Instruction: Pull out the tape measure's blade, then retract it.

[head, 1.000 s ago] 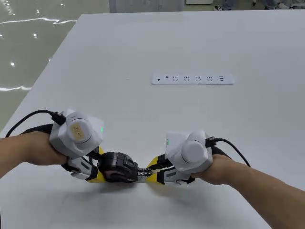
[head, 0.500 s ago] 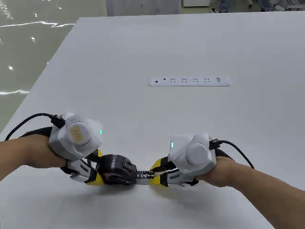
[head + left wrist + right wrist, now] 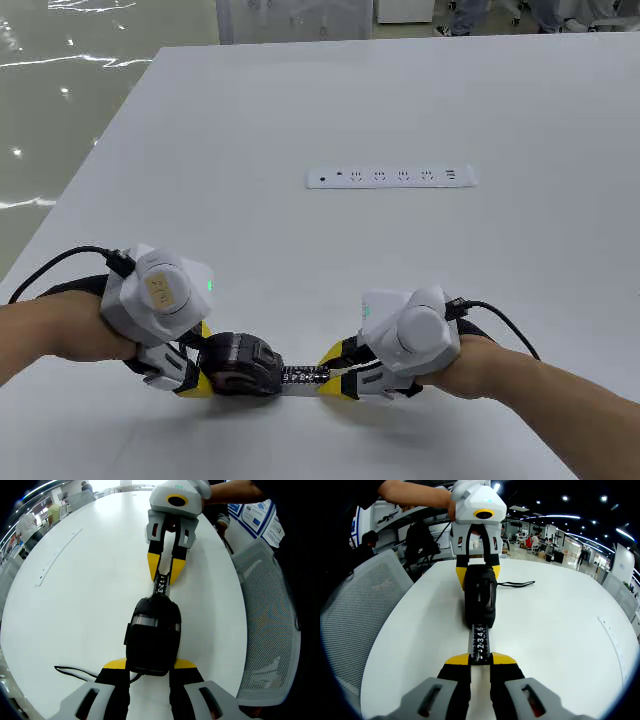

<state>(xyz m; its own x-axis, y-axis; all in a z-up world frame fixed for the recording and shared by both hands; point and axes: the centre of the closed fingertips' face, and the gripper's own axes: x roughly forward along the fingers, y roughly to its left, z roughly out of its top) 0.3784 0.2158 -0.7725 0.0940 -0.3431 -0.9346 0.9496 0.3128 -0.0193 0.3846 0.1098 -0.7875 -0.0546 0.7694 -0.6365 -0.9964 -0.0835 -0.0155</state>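
Now, at the near edge of the white table [image 3: 300, 110], we hold two grippers that face each other, tips inward. The left gripper [image 3: 150, 665] has its yellow-tipped jaws clamped on the sides of the black tape measure [image 3: 152, 635]. The case lies on the tabletop between our hands, its mouth toward the right gripper [image 3: 480, 659]. That gripper's jaws are pinched on the end of the blade [image 3: 480, 642], which is black with white numerals; the right gripper view lets us read 2 to 5 just ahead of the tips.

A second ago the right gripper's tips sat almost against the case, with only a sliver of blade between them. Half a second ago a short piece showed. The gap between the two grippers is now wider, and a longer stretch of blade runs straight and low over the table from case to tips.

A thin black wrist strap [image 3: 515, 584] trails on the table from the back of the case. A black cable [image 3: 60, 262] leaves the left gripper along our forearm.

Farther out, well apart from our hands, a white power strip [image 3: 392, 177] lies flat at mid-table. It sits slightly differently in the picture than before, as does the whole table, so that is our head moving. Beyond the table's left edge lies a glossy floor [image 3: 60, 100].
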